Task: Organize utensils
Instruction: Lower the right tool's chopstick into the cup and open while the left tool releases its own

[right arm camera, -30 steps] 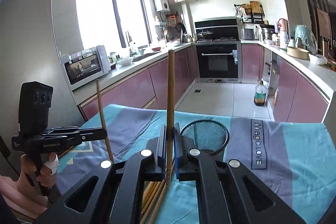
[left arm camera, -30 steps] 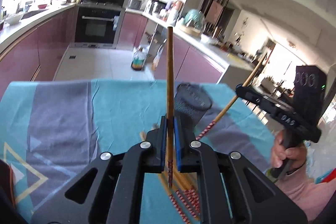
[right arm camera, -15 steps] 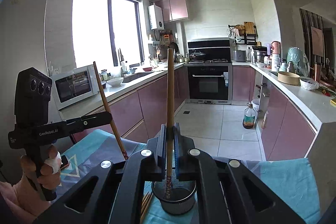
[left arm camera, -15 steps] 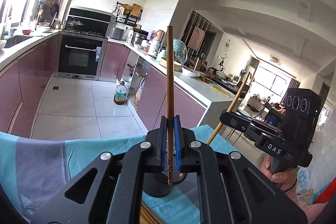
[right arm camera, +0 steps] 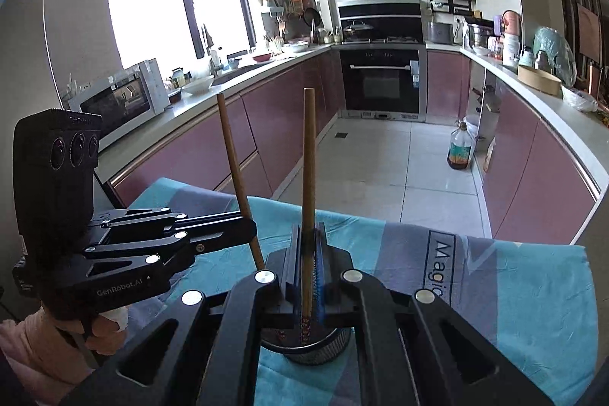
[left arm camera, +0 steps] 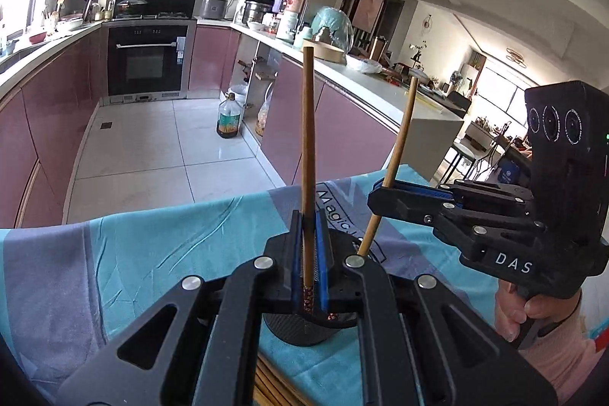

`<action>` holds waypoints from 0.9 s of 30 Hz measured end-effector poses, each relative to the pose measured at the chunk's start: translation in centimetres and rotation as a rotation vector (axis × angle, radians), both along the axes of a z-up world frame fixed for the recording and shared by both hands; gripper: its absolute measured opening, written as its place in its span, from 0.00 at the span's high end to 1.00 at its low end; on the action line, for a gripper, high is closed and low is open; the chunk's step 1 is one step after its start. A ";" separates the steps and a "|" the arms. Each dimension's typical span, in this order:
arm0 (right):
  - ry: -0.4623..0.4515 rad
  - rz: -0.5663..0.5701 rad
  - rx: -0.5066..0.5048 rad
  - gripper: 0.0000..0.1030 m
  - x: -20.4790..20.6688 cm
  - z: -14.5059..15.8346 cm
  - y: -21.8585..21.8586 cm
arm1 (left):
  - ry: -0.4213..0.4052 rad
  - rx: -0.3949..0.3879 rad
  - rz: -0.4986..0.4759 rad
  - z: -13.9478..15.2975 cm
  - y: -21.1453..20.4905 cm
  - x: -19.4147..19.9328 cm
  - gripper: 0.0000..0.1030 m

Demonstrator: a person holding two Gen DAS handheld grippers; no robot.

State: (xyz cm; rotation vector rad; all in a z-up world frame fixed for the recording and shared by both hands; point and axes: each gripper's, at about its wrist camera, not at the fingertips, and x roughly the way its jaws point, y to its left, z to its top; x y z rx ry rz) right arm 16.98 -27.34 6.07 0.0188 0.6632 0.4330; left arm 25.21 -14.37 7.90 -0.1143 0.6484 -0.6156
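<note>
Under my own linkages, most of the cup is sitting hidden; only its dark mesh wall is showing, and I cannot tell how deep either patterned tip is reaching inside it. A bundle of chopsticks is lying on the cloth behind the cup, cut off by my frame in the left view. The cloth, teal and grey with lettering partly covered, is draping a table whose edges are hiding beneath it. Beyond it a kitchen is stretching away: mauve cabinets, a black oven, a microwave by the window, an oil bottle on the tiled floor. My left gripper is pinching a chopstick upright between its blue pads, the decorated end pointing down over the cup's mouth. My right gripper is clamping a second chopstick the same way, its tip dipping into the cup. From the left view, the right gripper's chopstick is leaning, its lower end vanishing behind my finger. Each hand is wrapping a black handle, only partly in view.
</note>
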 end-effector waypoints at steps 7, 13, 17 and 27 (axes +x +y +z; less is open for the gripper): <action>0.044 -0.020 -0.014 0.94 1.7 -0.8 0.7 | 0.023 0.038 0.006 -2.2 -0.9 2.1 0.92; 0.048 -0.053 -0.005 0.85 2.6 -1.2 0.7 | 0.016 0.070 0.040 -3.6 -0.8 2.3 0.81; 0.019 -0.085 0.008 0.74 2.0 -1.2 0.2 | 0.013 0.051 0.071 -3.7 0.3 1.7 0.79; -0.085 -0.035 0.066 0.64 -3.2 0.3 -0.1 | -0.137 0.046 0.152 -2.3 4.9 -4.4 0.54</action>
